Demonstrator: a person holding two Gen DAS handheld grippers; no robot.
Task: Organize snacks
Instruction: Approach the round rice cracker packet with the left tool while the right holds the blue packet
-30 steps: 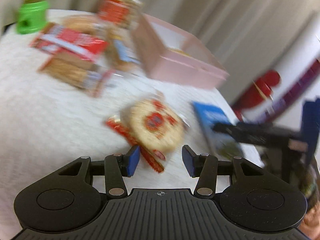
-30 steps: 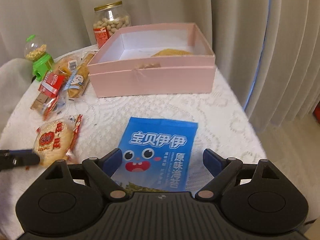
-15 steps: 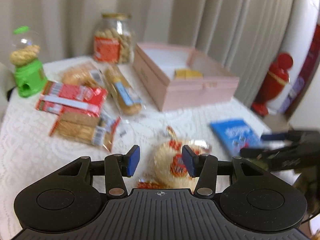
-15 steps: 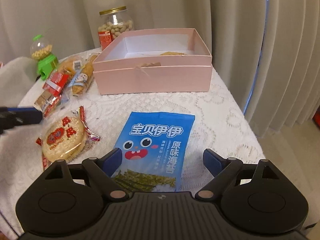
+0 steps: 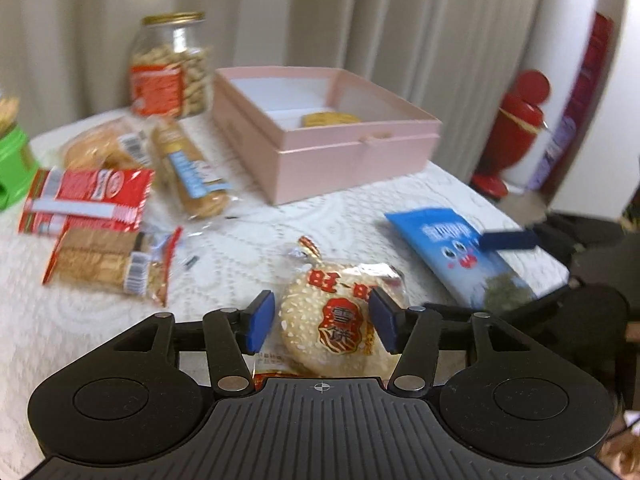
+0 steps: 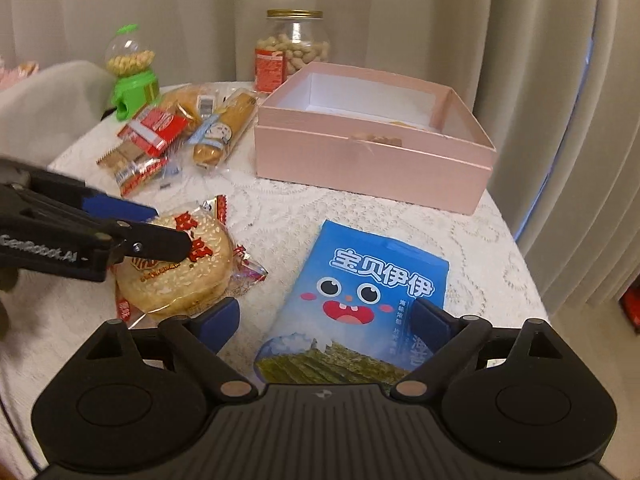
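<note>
The left hand-held gripper [image 5: 322, 322] straddles the round sesame-crusted rice cracker in its clear crinkly wrapper [image 5: 334, 330]. Its jaws are opening and the blue pads stand just off the cracker's sides at nine and three o'clock, so nothing is gripped yet. The right hand-held gripper [image 6: 326, 322] is also opening, with the flat blue foil seaweed pouch printed with a cartoon face [image 6: 362, 300] lying between its fingers on the white lace-covered tabletop [image 6: 472, 248], the pads apparently clear of it.

The open pink cardboard box [image 5: 332, 152] sits at twelve o'clock from both snacks, well apart from them, with something yellowish already on its floor.

Risks as I judge them:
- The cracker is brittle. A squeeze across its width could crack it, and the slick wrapper could let it slide out during the lift.
- The pouch lies flat and thin. The fingers may close above it, or pinch the lace cloth with it and drag the other snacks.
- The two grippers work near each other. In the right wrist view the left one comes in from nine o'clock, so lifting both together toward the box could make them collide.
- The box wall is tall, and a low carry could knock a snack against the rim.

The glass jar of peanuts with a gold lid [image 6: 294, 50] stands behind the box at about eleven o'clock, within reach of a careless overshoot.
</note>
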